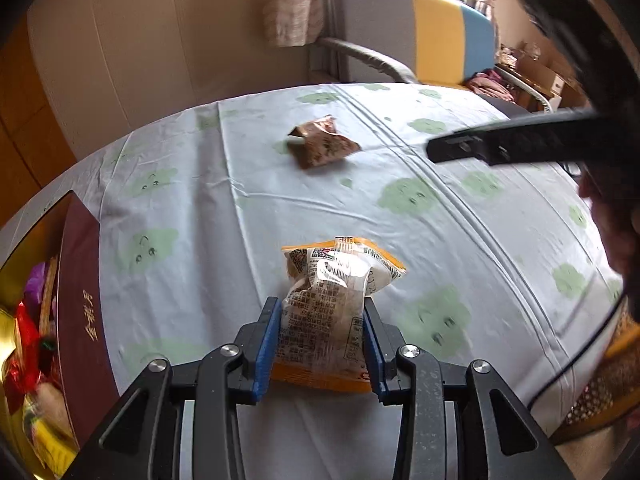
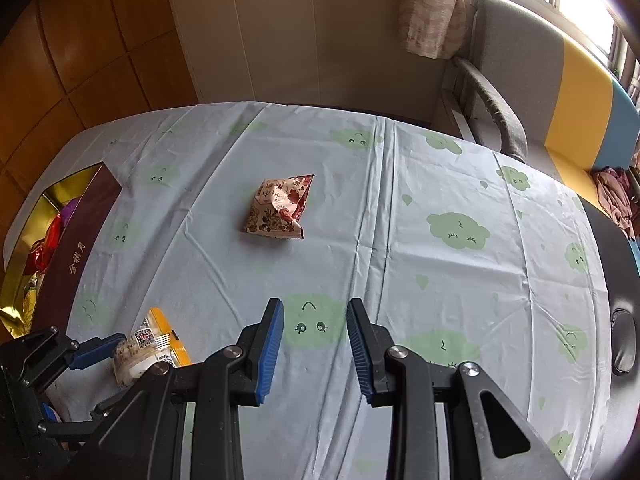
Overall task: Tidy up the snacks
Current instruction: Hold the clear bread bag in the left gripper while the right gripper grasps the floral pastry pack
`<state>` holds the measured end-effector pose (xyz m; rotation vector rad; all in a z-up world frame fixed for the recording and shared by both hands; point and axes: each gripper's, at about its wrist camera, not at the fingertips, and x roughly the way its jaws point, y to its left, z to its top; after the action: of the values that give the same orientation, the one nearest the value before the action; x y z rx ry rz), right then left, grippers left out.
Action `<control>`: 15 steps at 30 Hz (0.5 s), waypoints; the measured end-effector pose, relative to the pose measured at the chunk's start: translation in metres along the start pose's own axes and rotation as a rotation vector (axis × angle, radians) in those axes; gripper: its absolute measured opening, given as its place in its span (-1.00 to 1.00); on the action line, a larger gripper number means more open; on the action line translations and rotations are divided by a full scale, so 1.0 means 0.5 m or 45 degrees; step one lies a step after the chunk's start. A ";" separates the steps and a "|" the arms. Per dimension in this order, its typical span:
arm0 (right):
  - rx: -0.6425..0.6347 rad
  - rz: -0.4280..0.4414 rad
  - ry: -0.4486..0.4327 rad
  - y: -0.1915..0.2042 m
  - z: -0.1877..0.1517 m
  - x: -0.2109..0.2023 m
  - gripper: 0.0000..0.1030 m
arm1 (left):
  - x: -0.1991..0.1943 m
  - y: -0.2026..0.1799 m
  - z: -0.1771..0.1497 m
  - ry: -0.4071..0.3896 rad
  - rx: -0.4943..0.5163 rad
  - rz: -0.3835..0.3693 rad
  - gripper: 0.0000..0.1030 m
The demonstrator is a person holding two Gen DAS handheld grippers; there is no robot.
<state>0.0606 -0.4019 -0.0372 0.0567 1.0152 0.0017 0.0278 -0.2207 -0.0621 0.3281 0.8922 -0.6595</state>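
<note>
Snack packet (image 2: 276,210) mid-table (image 2: 440,280); box (image 2: 76,256) at left edge; sofa (image 2: 540,80) behind table.

Two snack packets: one orange packet (image 1: 332,312), one red-brown packet (image 2: 278,208); one maroon box (image 2: 76,256); one chair (image 2: 520,80)

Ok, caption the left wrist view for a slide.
Left tongs shut on an orange snack packet above the tablecloth, brown packet beyond.

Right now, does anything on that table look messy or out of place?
One crumpled brown snack packet lies alone mid-table on the tablecloth, away from the maroon box holding other snacks. The left gripper squeezes an orange-edged packet.
</note>
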 end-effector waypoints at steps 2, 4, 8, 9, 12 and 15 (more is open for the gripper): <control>-0.001 -0.007 0.003 0.001 -0.001 0.002 -0.36 | -0.001 -0.012 -0.007 -0.018 0.019 0.010 -0.23; 0.000 -0.010 0.001 0.001 -0.002 0.002 -0.36 | 0.007 -0.016 -0.007 -0.016 0.026 0.012 -0.19; 0.010 -0.014 -0.007 -0.003 -0.002 -0.002 -0.36 | 0.031 -0.003 -0.002 0.001 -0.023 -0.030 -0.10; 0.015 -0.015 -0.009 -0.005 -0.002 -0.003 -0.36 | 0.036 0.001 -0.001 0.005 -0.046 -0.042 -0.09; 0.021 -0.016 -0.015 -0.009 0.001 -0.004 -0.36 | 0.039 -0.006 -0.002 0.010 -0.027 -0.042 -0.07; 0.017 -0.018 -0.019 -0.009 0.001 -0.005 -0.36 | 0.042 -0.004 0.000 0.025 -0.042 -0.060 -0.02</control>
<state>0.0595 -0.4064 -0.0349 0.0619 1.0009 -0.0182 0.0360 -0.2302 -0.0791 0.2849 0.9306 -0.6851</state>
